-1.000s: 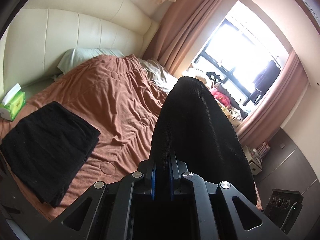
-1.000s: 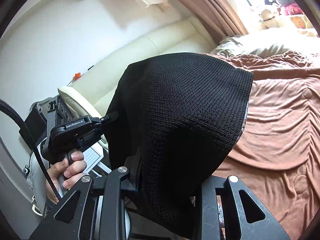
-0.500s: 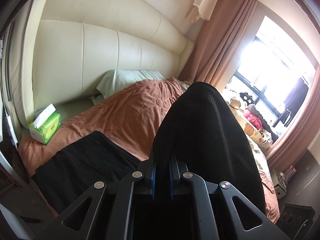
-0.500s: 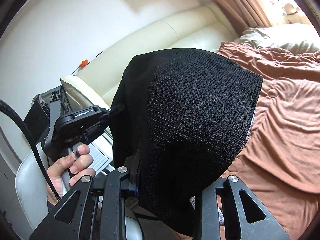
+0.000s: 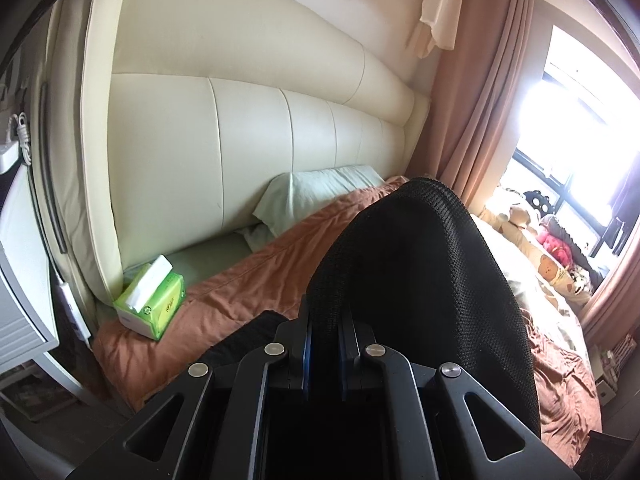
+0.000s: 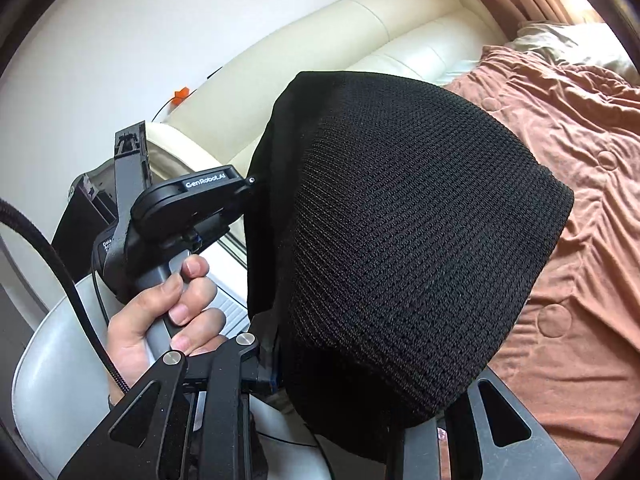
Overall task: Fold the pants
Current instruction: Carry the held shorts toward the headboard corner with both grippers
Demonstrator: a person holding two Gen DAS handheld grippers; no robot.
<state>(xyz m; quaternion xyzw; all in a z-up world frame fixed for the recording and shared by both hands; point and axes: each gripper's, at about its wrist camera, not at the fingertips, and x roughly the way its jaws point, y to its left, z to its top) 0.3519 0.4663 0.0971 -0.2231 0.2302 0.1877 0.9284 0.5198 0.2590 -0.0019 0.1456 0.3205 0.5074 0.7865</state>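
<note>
The black knit pants [image 5: 420, 280] hang in the air between my two grippers, above the bed's near edge. My left gripper [image 5: 325, 328] is shut on a fold of the pants, which drape over its fingers. In the right wrist view the pants [image 6: 408, 232] cover most of my right gripper [image 6: 344, 372]; its left finger presses into the cloth and its right finger stands well apart, so its hold is unclear. The left gripper's body [image 6: 188, 204] and the hand on its handle show at left.
A brown quilt [image 5: 256, 280] covers the bed, with a cream padded headboard [image 5: 248, 152] behind. A green tissue box [image 5: 150, 300] sits at the bed's corner, beside a second dark garment [image 5: 248, 336]. A pale pillow [image 5: 312, 196], curtains and a bright window are at right.
Both grippers have lifted the pants and tilted upward; the left view now faces the headboard, and the folded dark garment on the quilt has slid almost out of sight.
</note>
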